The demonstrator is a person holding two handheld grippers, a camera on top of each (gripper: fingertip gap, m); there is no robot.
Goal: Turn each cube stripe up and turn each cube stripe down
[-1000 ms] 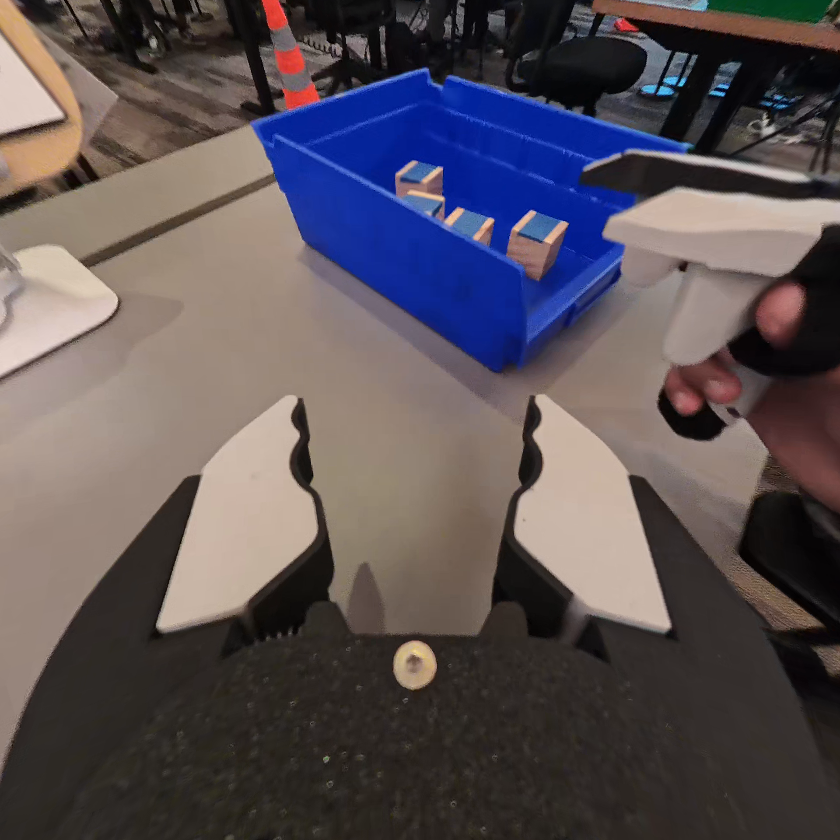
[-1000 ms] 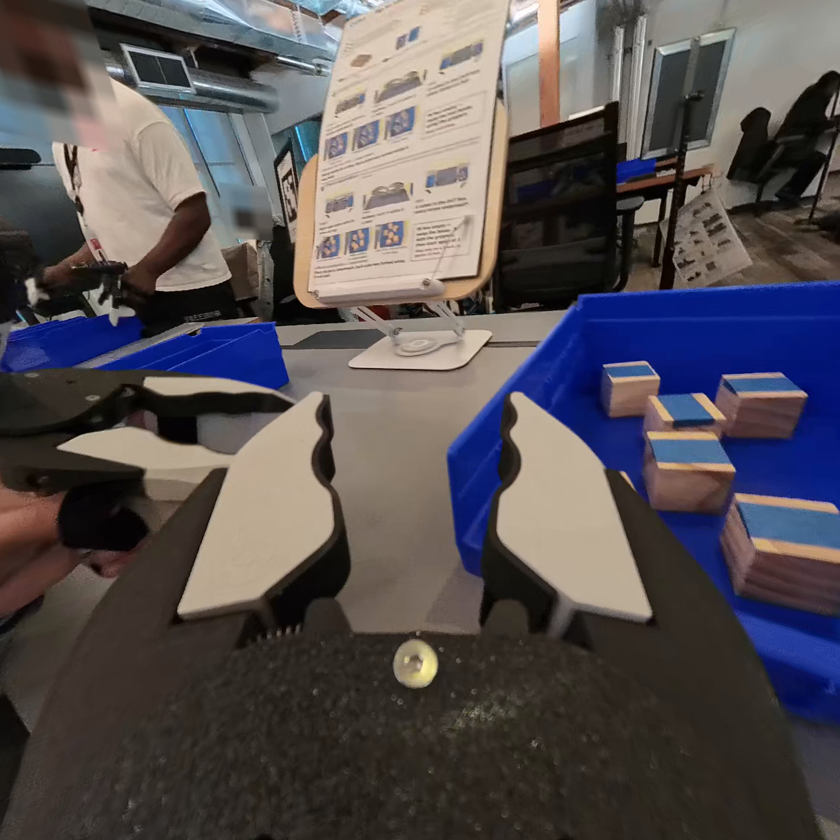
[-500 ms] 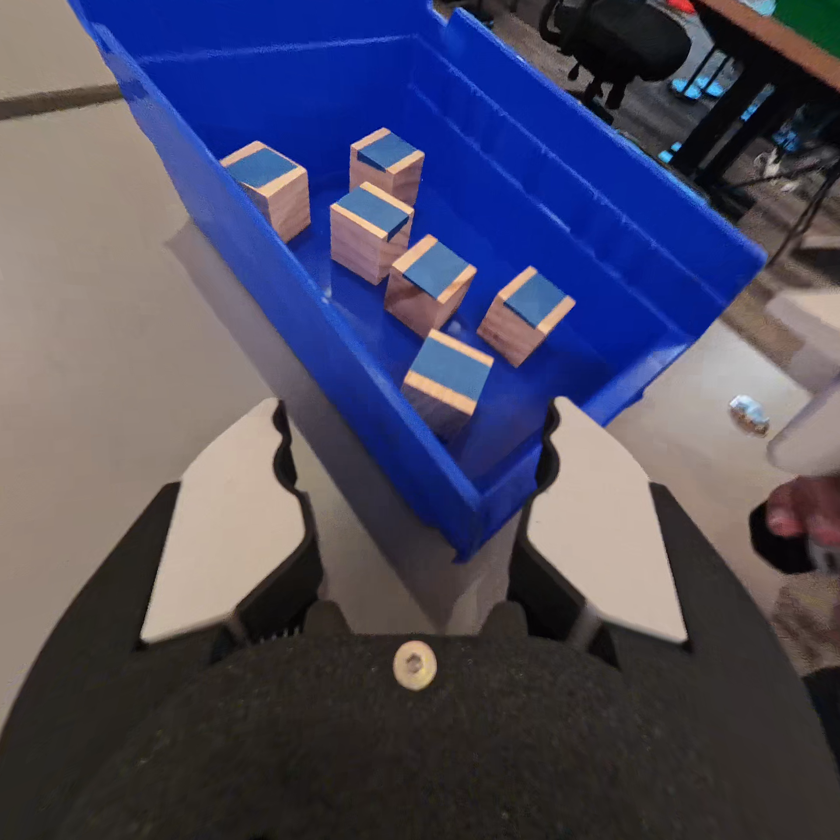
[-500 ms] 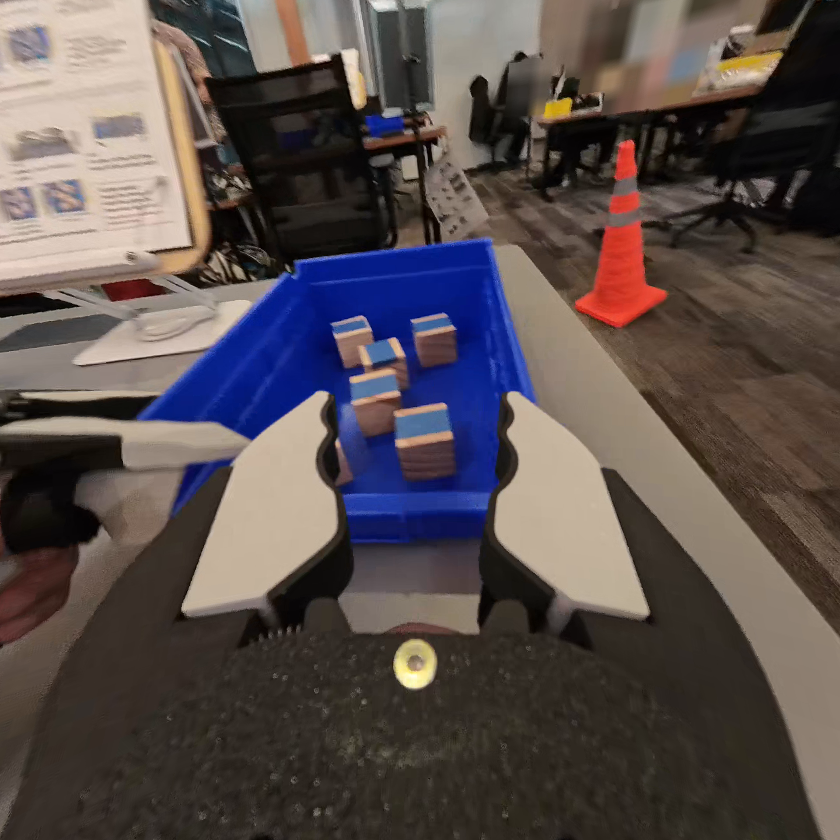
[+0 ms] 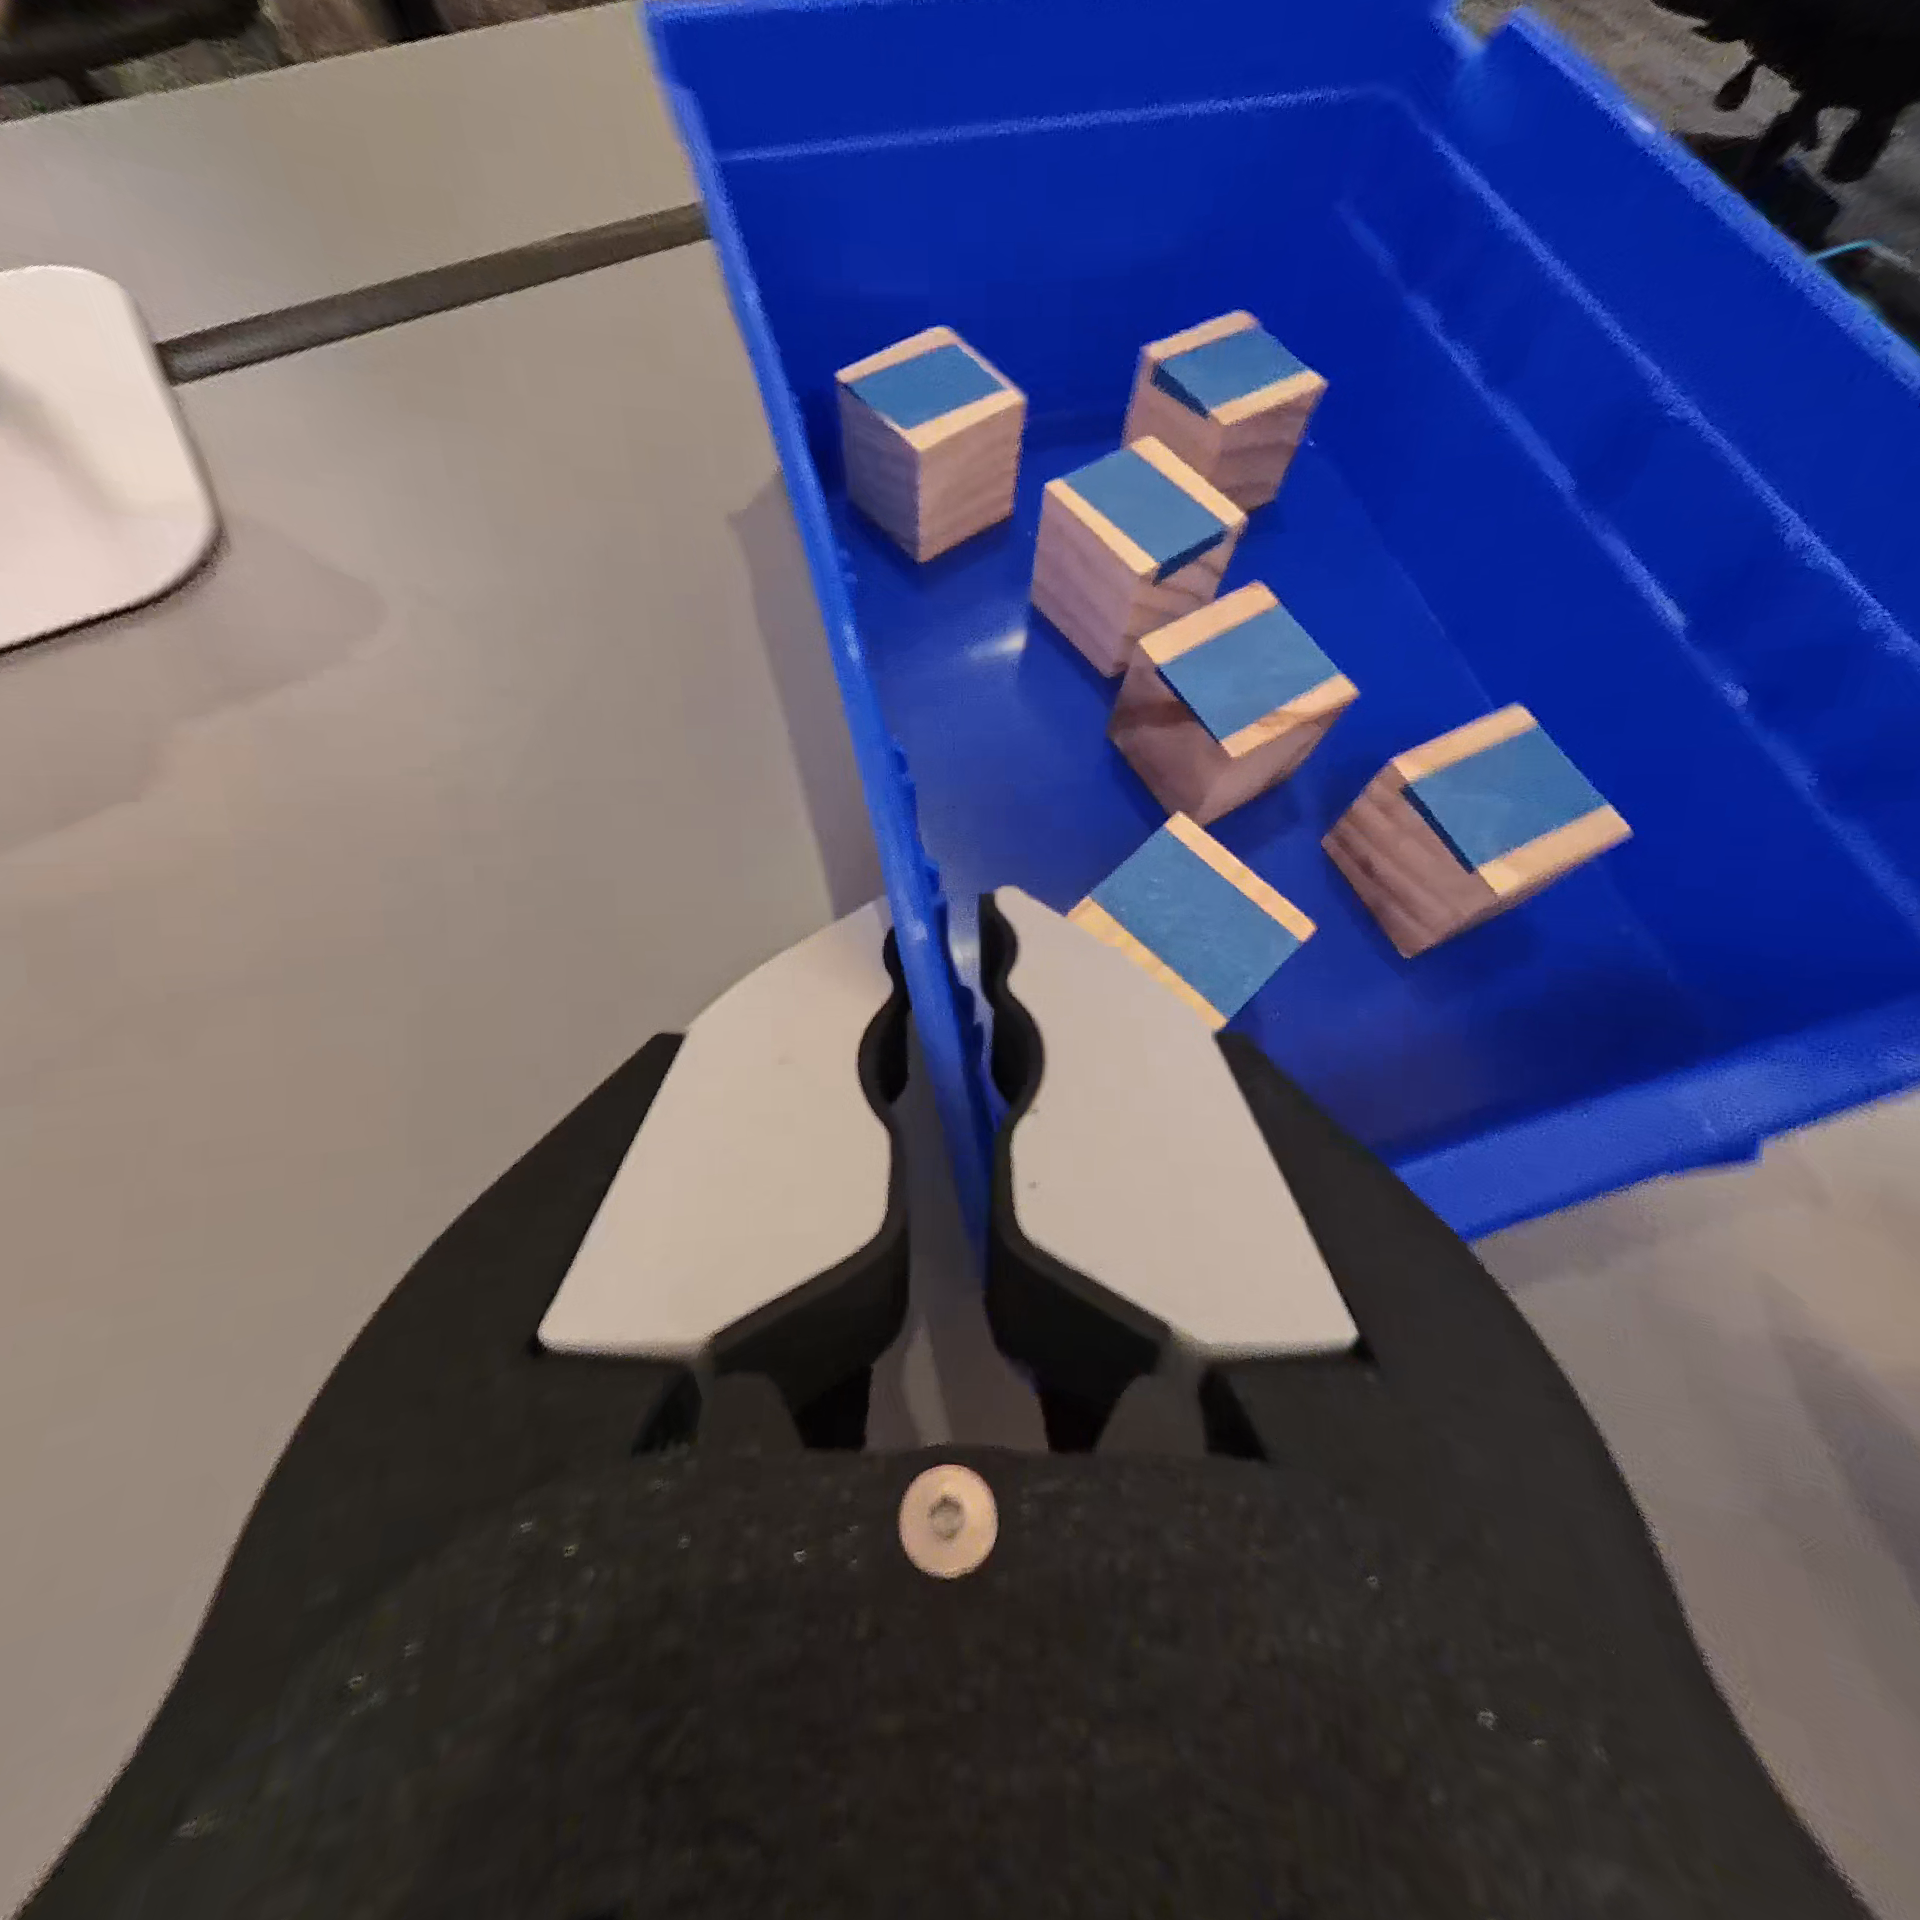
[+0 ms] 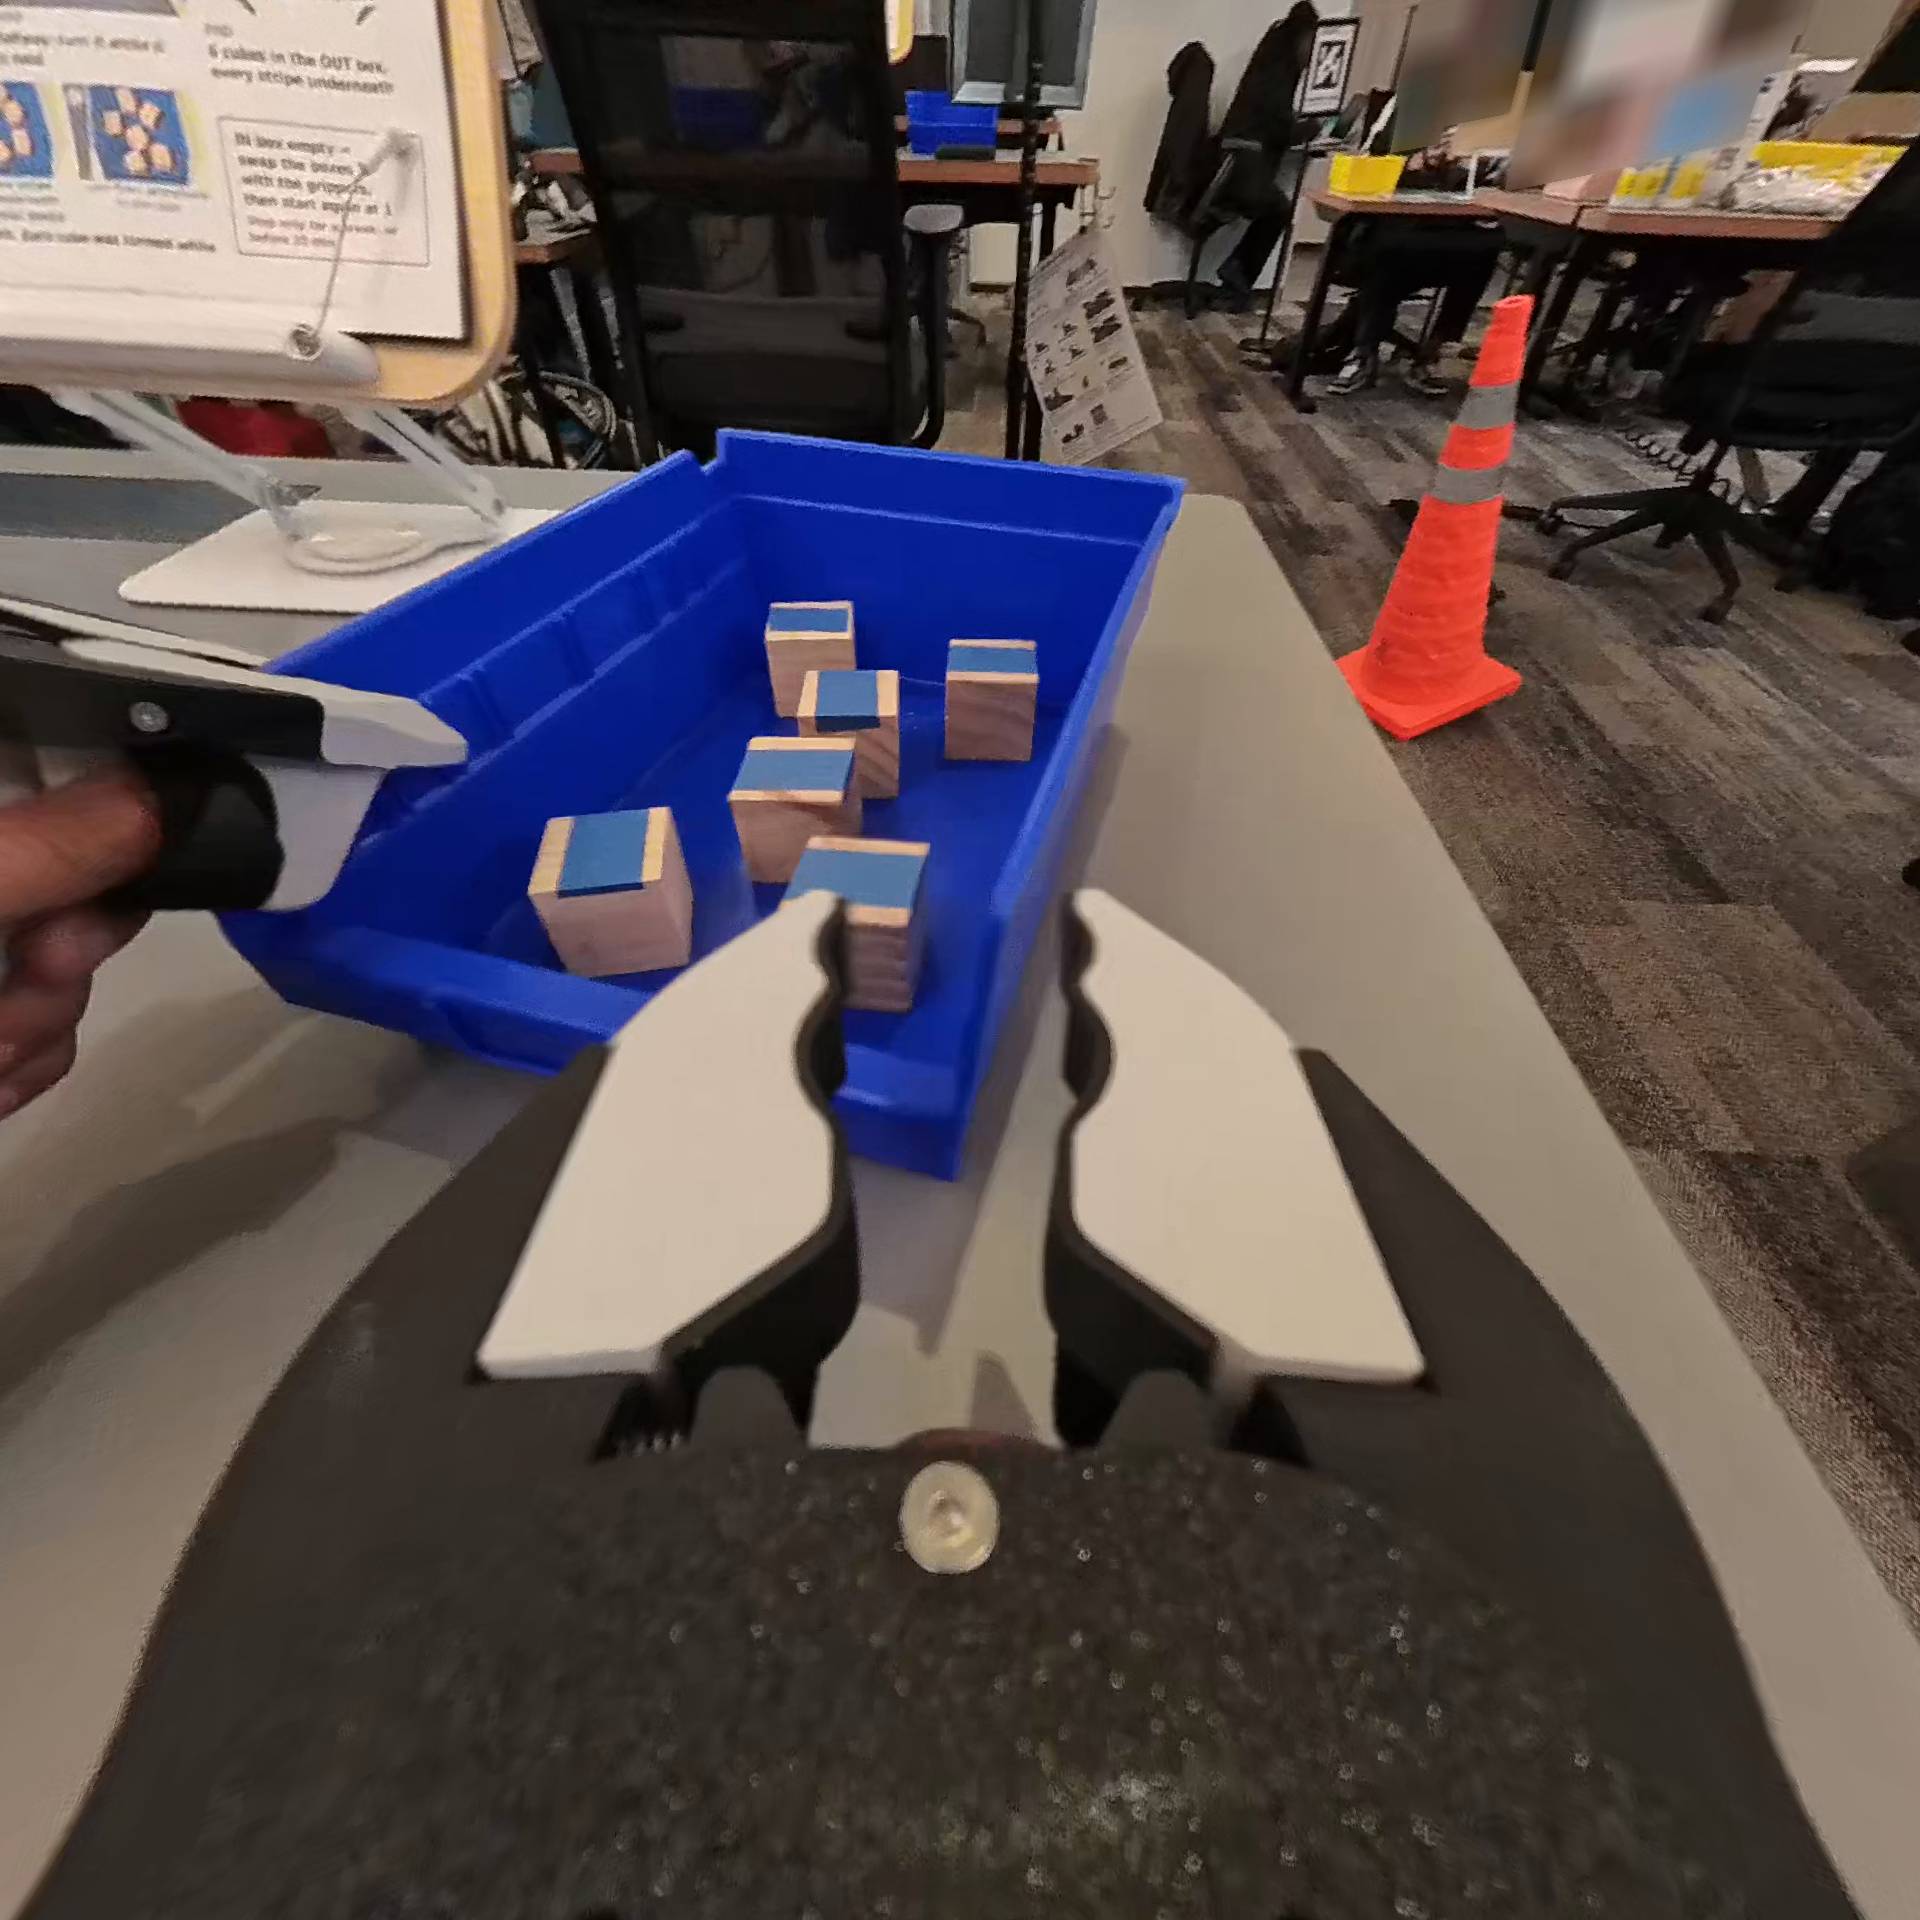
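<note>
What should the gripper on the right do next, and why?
Probably ease the right hand-held gripper forward over the nearest cube and close on it. Its jaws are apart and empty, while the left hand-held gripper clamps the blue bin's wall, steadying it.

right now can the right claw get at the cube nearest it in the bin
Probably yes. The right claw is open at the blue bin's low front wall, the nearest cube just beyond, nothing above it. The left claw is off to the side.

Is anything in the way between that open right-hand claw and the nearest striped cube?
Yes. The right gripper hovers outside the blue bin, and the bin's low front wall and corner stand between its fingers and the nearest cube. From above the bin is open, so nothing visible covers the cube.
</note>
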